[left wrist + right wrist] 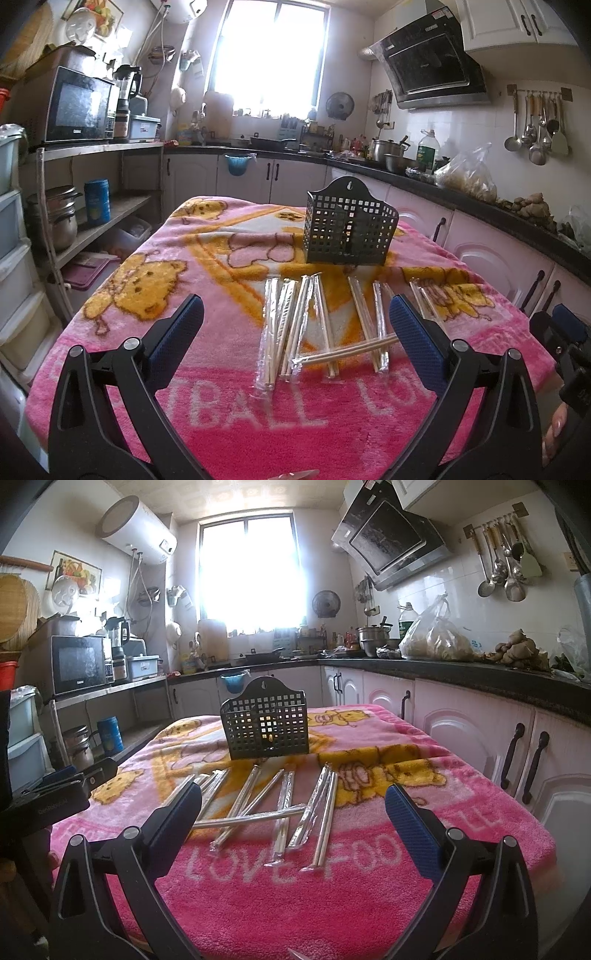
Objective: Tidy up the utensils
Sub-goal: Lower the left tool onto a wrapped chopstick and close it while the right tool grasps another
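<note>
**A lived-in home kitchen**

A dark counter (461, 670) runs along the far and right walls over white cabinet doors (476, 734). A slanted range hood (391, 542) hangs above pots (369, 635), with ladles on a wall rail (502, 568) to the right. On the left stand a microwave (79, 662) and a blender (beneath a wall-mounted water heater (136, 531)). A bright window (247, 576) fills the far wall.
</note>
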`<state>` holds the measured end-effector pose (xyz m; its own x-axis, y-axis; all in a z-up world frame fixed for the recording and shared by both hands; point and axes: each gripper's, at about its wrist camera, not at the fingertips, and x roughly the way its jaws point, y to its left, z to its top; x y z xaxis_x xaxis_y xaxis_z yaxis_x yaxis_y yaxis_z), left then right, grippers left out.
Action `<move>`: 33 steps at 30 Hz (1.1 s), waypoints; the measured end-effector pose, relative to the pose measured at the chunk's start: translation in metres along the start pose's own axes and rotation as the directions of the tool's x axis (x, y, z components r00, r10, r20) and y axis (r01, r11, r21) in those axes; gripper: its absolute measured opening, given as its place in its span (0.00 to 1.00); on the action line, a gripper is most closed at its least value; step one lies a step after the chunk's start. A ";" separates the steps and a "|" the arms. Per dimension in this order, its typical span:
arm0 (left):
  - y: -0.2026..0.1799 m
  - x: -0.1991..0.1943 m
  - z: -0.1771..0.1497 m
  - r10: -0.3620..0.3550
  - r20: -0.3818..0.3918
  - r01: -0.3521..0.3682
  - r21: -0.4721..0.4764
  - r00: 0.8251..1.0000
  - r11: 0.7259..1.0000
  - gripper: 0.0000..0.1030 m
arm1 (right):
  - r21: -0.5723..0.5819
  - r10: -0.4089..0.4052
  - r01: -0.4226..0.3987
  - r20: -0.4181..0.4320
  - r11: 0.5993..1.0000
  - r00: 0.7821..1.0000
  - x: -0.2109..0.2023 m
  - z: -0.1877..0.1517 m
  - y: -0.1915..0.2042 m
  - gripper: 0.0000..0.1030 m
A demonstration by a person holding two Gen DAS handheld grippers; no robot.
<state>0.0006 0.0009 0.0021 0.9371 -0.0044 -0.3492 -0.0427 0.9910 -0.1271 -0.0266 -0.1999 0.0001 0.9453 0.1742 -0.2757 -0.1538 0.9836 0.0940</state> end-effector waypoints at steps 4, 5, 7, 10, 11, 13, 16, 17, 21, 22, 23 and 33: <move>0.006 0.005 0.002 0.010 -0.010 -0.010 -0.007 1.000 1.000 0.89 | -0.018 0.011 -0.012 -0.029 1.000 1.000 0.009 0.003 0.006 0.94; 0.009 0.007 0.003 0.015 -0.018 -0.016 -0.008 1.000 1.000 0.89 | -0.023 0.013 -0.013 -0.039 1.000 0.999 0.012 0.003 0.008 0.94; 0.014 0.012 0.003 0.024 -0.023 -0.024 -0.013 0.999 1.000 0.89 | -0.034 0.020 -0.022 -0.057 0.999 0.998 0.019 0.005 0.011 0.94; 0.022 0.016 0.007 0.032 -0.033 -0.033 -0.024 0.999 0.999 0.89 | -0.049 0.031 -0.035 -0.094 0.998 0.995 0.031 0.007 0.018 0.94; 0.024 0.018 0.007 0.034 -0.038 -0.035 -0.026 0.999 0.999 0.89 | -0.052 0.038 -0.044 -0.108 0.998 0.993 0.035 0.007 0.020 0.94; 0.030 0.023 0.009 0.039 -0.058 -0.041 -0.032 0.998 0.999 0.89 | -0.057 0.041 -0.049 -0.136 0.997 0.990 0.043 0.007 0.025 0.94; 0.038 0.031 0.011 0.018 -0.083 -0.021 -0.037 0.996 0.999 0.89 | -0.049 0.039 -0.050 -0.197 0.998 0.980 0.057 0.006 0.028 0.94; 0.039 0.033 0.011 0.014 -0.089 -0.018 -0.039 0.996 0.999 0.89 | -0.041 0.042 -0.051 -0.213 0.998 0.976 0.062 0.006 0.028 0.94; 0.042 0.046 0.015 -0.017 -0.126 0.013 -0.027 0.992 1.000 0.89 | -0.007 0.044 -0.049 -0.289 0.999 0.956 0.082 0.003 0.027 0.82; 0.042 0.050 0.015 -0.029 -0.141 0.025 -0.027 0.990 0.999 0.89 | 0.002 0.046 -0.048 -0.312 0.999 0.949 0.088 0.002 0.027 0.79; 0.043 0.055 0.015 -0.032 -0.160 0.029 -0.026 0.987 0.999 0.89 | 0.011 0.046 -0.045 -0.332 0.999 0.942 0.094 0.000 0.026 0.79; 0.049 0.118 0.015 -0.081 -0.336 0.084 -0.005 0.938 0.996 0.89 | 0.128 0.084 -0.027 -0.466 0.991 0.881 0.136 -0.008 0.018 0.60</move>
<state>0.1143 0.0509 -0.0311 0.7664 -0.1293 -0.6292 0.0347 0.9864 -0.1604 0.0971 -0.1586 -0.0437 0.6853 0.2581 -0.6810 -0.1411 0.9644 0.2235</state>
